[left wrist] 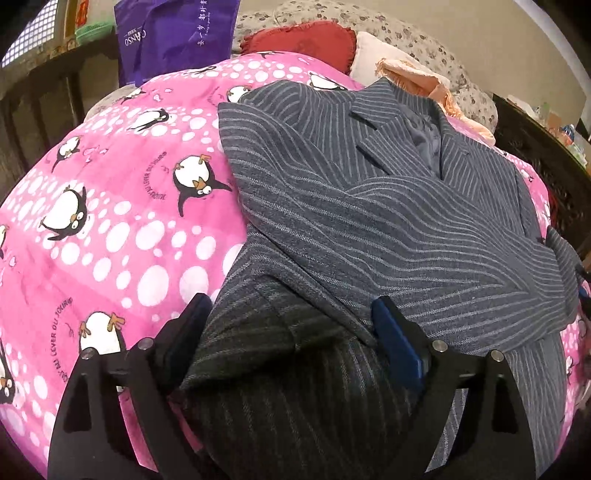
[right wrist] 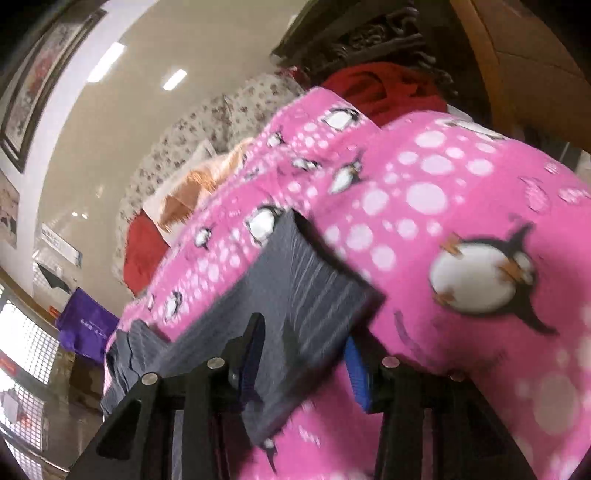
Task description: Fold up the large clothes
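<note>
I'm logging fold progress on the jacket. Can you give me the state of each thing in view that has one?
Striped jacket: lying on the blanket, a sleeve folded across the front, lapels open.
Left gripper: open, fingers astride the jacket's lower edge.
Right gripper: open, a jacket end between its fingers; view blurred.
Penguin blanket: spread out under the jacket.
Red cushion: resting beyond the blanket.

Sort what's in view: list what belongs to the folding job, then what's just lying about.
Job:
striped grey jacket
left gripper, open over the jacket's hem
right gripper, jacket cloth between its fingers

Lying about:
pink penguin blanket (under the jacket)
red cushion
purple bag
peach cloth
</note>
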`<state>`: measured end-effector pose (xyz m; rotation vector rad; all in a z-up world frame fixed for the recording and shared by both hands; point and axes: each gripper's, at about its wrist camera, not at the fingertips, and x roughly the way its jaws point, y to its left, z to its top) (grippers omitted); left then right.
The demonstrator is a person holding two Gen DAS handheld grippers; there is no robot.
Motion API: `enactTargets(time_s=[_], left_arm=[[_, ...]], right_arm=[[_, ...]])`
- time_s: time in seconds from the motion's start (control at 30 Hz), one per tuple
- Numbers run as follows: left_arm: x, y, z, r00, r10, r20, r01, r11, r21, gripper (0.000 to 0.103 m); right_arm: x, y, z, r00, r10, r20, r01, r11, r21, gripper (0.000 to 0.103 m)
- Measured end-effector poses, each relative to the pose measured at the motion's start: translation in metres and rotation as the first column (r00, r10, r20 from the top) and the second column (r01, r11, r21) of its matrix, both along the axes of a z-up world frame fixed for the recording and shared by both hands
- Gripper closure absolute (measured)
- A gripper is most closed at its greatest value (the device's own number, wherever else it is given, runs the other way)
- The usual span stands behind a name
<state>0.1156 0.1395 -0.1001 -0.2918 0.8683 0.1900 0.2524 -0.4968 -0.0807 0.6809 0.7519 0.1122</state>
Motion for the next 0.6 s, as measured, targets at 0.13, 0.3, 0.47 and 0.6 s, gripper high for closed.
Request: enactTargets(time_s=[0.13, 0.3, 0.47, 0.6], left_arm=[[0.003, 0.0, -0.001, 1.0, 0.0, -0.002, 0.0, 1.0, 0.002, 0.014], [0.002, 0.0, -0.001, 1.0, -0.001, -0.002, 0.001, 1.0, 0.0, 0.014], [0.0, 0.002, 0.0, 1.0, -0.002, 0.009, 0.002, 1.0, -0.019, 0.014], [-0.002, 0.004, 0.0, 1.0, -0.003, 0.016, 0.004, 0.999, -0.032, 0.014]], right_arm=[[0.016, -0.004, -0.004, 0.999, -0.039, 0.001, 0.039, 0.999, 0.024, 0.089], [0.013, -0.002, 0.027, 0.999, -0.048, 0.018, 0.049, 0.998, -0.047, 0.098], [-0.032, -0.036, 0.127, 0.986, -0.094, 0.14, 0.118, 0.978, -0.171, 0.099], [-0.059, -0.047, 0.175, 0.981, -0.092, 0.171, 0.129, 0.968, -0.216, 0.099]])
